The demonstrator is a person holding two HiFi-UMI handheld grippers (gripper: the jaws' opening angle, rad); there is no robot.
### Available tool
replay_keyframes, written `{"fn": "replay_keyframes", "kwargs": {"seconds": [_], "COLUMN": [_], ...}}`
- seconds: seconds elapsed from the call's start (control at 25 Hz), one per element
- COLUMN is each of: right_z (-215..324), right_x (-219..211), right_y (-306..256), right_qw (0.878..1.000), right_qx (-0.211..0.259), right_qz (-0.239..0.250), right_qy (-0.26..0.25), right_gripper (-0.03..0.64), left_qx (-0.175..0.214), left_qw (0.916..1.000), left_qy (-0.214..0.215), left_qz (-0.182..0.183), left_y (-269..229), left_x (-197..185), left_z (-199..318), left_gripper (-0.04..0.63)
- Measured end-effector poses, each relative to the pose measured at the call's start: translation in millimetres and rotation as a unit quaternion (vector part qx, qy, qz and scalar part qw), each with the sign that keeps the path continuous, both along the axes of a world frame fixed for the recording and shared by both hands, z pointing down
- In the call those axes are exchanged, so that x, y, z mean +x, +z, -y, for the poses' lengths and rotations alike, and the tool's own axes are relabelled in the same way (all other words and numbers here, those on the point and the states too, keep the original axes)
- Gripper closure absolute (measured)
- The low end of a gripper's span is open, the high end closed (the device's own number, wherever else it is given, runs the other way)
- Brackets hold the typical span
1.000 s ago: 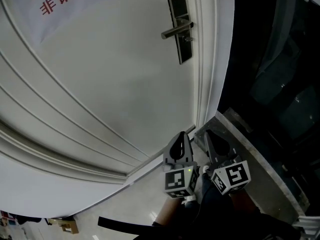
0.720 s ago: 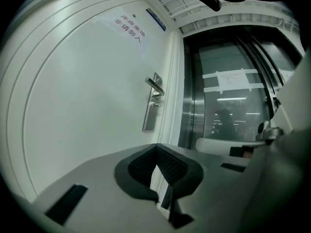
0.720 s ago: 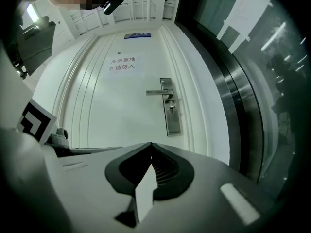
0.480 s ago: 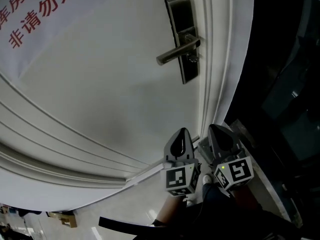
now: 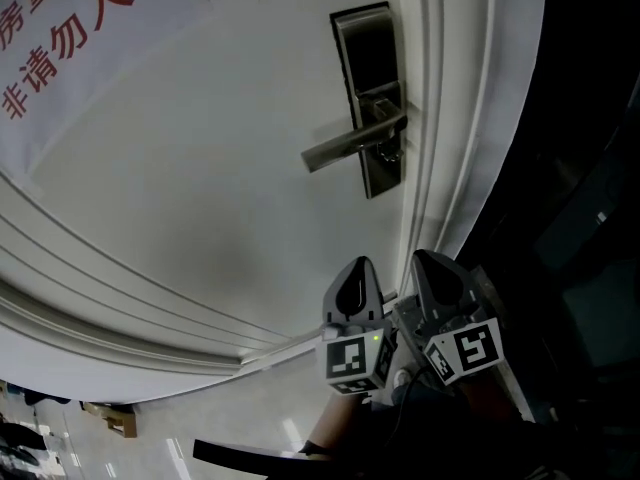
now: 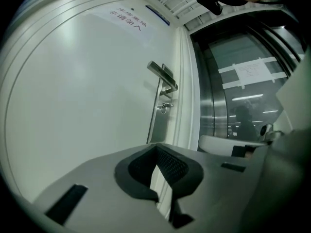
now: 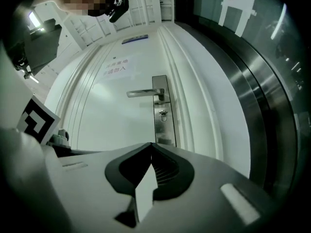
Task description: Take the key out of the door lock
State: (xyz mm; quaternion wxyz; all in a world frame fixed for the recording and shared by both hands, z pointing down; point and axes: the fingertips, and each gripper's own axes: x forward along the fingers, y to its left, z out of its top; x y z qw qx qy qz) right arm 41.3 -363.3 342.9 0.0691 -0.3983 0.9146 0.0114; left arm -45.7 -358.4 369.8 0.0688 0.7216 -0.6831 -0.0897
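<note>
**Entry: door lock, key removal, status check**

- Key: w/ small ring, sitting in the cylinder of the lock plate, just below the lever handle. Not yet withdrawn.
- Door: white, moulded. Paper sign w/ red characters is showing at upper left, door frame running just beside the plate.
- Left gripper: hanging low by the door's bottom mouldings, well apart from the lock. Fingers are meeting at the tips, gripping nothing.
- Right gripper: sitting just beside the left one, pointing up toward the plate. Fingers likewise pressed together, empty.
- Progress: approx. nil, no contact w/ key. Outstanding, by my reading: raising one gripper to the plate, parting its fingers, pinching the key head, poss. turning it to neutral, pulling it straight out.
</note>
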Motion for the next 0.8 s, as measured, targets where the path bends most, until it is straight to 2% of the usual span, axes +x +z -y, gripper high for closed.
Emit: {"fn": "replay_keyframes", "kwargs": {"seconds": [0.36,0.52,0.68,0.8], "right_z": [23,29,36,39], "right_x": [-11,-21,-22,-27], "right_y": [-10,-11,-29,-46], "right_qw": [0.999,0.998,0.998,0.996], "right_qx": [0.016,0.01,0.041,0.07], "right_qz": [0.004,0.003,0.003,-0.015], "right_qy": [-0.048,-0.059,-0.043,-0.06], "right_gripper": [0.615,0.614,0.611,0.593], "left_qx": [0.01,0.005,0.012,0.024], "left_qw": [0.9994,0.9995,0.9993,0.9989], "left_qy": [-0.032,-0.028,-0.029,-0.035], "left_qz": [0.005,0.011,0.018,0.02], "left_y": [-5,-12,-24,-33], "left_x": [-5,-11,-21,-30], "left_z": [15,16,19,23], "left_gripper": [0.595,0.595,0.595,0.595]}}
